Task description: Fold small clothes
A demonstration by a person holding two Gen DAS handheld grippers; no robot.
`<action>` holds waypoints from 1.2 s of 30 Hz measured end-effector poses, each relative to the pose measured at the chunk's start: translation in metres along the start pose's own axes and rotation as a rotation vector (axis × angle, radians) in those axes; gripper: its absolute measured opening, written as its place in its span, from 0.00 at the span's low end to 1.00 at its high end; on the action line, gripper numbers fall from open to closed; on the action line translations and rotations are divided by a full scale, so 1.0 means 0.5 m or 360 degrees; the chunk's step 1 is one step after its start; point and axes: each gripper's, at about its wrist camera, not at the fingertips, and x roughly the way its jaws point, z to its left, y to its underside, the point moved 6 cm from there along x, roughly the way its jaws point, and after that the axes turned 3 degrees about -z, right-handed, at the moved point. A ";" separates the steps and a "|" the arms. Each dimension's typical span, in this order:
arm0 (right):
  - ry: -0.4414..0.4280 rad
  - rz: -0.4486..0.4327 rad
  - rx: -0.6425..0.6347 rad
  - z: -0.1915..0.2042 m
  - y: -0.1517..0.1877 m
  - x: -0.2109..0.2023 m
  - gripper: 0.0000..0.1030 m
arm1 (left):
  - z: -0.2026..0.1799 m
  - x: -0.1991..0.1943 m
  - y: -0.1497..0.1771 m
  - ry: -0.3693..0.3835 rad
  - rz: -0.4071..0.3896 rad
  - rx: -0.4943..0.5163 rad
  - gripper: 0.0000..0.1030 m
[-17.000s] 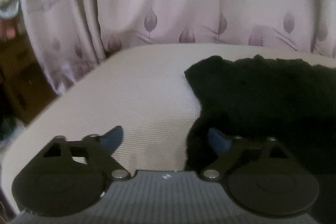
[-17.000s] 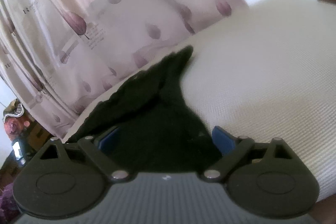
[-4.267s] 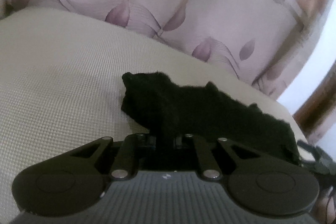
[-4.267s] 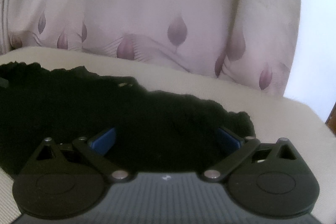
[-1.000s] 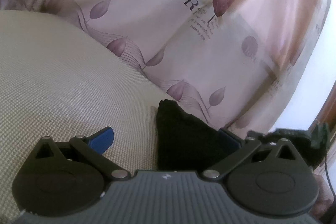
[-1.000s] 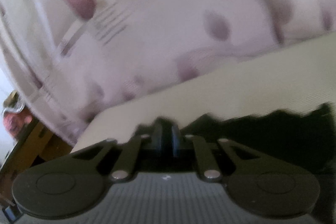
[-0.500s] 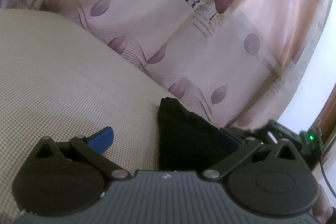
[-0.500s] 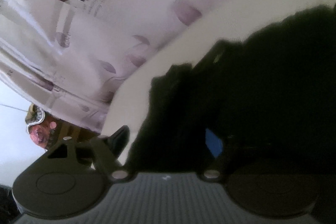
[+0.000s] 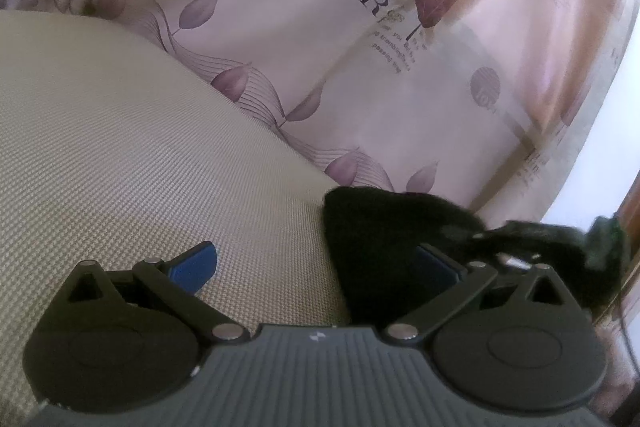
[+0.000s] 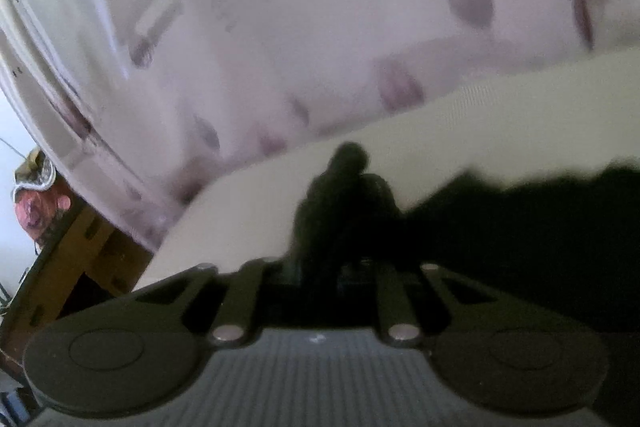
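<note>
Nearest in the left wrist view, the left gripper (image 9: 316,267) stands wide, its blue-padded fingers (image 9: 196,264) spread over the beige woven cushion (image 9: 140,155), the right-hand finger at the edge of the small black fuzzy garment (image 9: 380,227). The right gripper (image 10: 320,267) is pinched closed on a bunched fold of that garment (image 10: 340,187), the rest trailing right across the cushion. Beyond hangs a pale leaf-printed curtain (image 9: 320,27).

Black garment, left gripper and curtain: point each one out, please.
black garment (image 9: 384,239): left wrist view, the folded end lying on the cushion.
left gripper (image 9: 316,265): left wrist view, midway between its open blue fingertips.
curtain (image 9: 320,27): left wrist view, a leaf-printed panel behind the cushion.
</note>
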 end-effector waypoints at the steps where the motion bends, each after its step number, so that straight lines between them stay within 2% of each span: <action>1: 0.0004 -0.0014 -0.0003 -0.008 -0.015 -0.016 0.13 | 0.000 0.000 0.000 -0.0004 -0.0001 0.0001 1.00; 3: 0.0041 -0.0047 -0.0029 -0.028 -0.042 -0.047 0.13 | 0.001 0.001 0.000 -0.0014 0.0001 -0.0007 1.00; 8: 0.0178 -0.0094 -0.0004 -0.145 -0.088 -0.143 0.13 | 0.005 0.008 0.000 -0.0036 0.0016 -0.0021 1.00; 14: 0.0333 -0.0056 0.0086 -0.293 -0.080 -0.202 0.13 | 0.006 0.011 0.000 -0.0053 0.0033 -0.0008 1.00; 19: 0.0322 0.0000 0.0146 -0.349 -0.054 -0.180 0.14 | 0.010 0.011 0.001 -0.0077 0.0034 -0.0009 1.00; 24: 0.0116 -0.0057 0.0284 -0.362 -0.035 -0.174 0.16 | 0.009 0.012 0.002 -0.0096 0.0037 0.0001 1.00; 25: 0.0071 -0.0048 0.0319 -0.363 -0.033 -0.172 0.18 | 0.009 0.013 0.001 -0.0101 0.0037 0.0001 1.00; 27: 0.0040 -0.0019 0.0337 -0.359 -0.031 -0.170 0.35 | 0.010 0.013 0.001 -0.0110 0.0038 0.0003 1.00; 29: 0.0102 -0.0036 0.0287 -0.358 -0.030 -0.187 0.62 | 0.006 0.012 0.000 -0.0100 0.0035 0.0019 1.00; 31: 0.0129 -0.0093 0.0263 -0.355 -0.027 -0.220 0.72 | -0.010 0.013 0.002 -0.0060 0.0052 0.0080 1.00; 34: 0.0106 -0.0147 0.0271 -0.349 -0.014 -0.270 0.73 | -0.052 0.022 0.017 0.0008 0.0145 0.0222 1.00; 36: 0.0193 -0.0100 0.0182 -0.337 0.004 -0.274 0.71 | -0.085 0.026 0.029 0.0083 0.0179 0.0225 1.00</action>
